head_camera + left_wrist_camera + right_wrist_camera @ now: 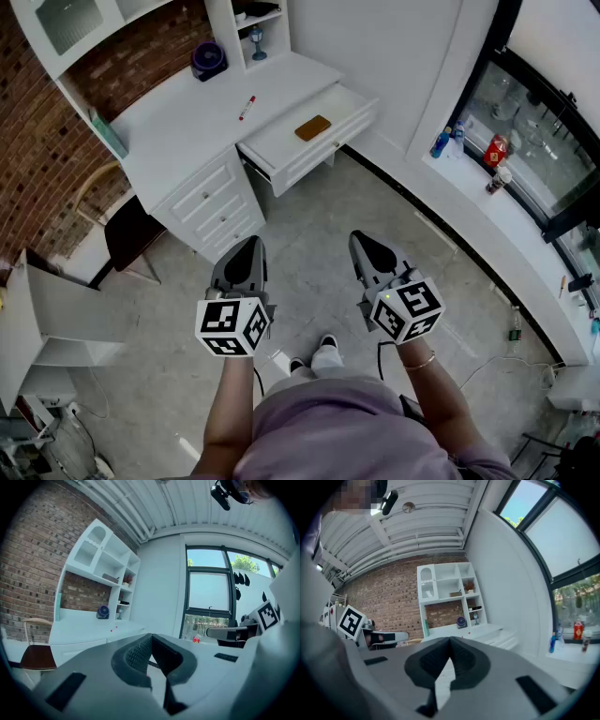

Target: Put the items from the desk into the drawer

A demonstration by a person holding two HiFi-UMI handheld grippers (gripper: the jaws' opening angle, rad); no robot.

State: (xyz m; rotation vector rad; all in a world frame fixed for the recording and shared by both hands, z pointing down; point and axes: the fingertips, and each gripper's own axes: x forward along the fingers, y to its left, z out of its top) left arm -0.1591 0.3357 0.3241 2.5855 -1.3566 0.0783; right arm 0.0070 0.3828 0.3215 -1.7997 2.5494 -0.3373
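A red marker (247,107) lies on the white desk (187,122). At the desk's back stands a round purple object (208,59), which the left gripper view (102,612) also shows. The desk's drawer (281,142) is pulled open and holds a flat brown item (313,127). Both grippers hang over the floor, well short of the desk. My left gripper (247,247) is shut with nothing in it, its pads (140,653) pressed together. My right gripper (365,244) is shut and empty as well, its pads (459,656) touching.
A teal book (108,132) leans at the desk's left end. A dark chair (129,236) stands left of the desk's lower drawers (211,208). Bottles (442,142) and a red can (496,148) sit on the window sill to the right. The person's feet (314,357) are below the grippers.
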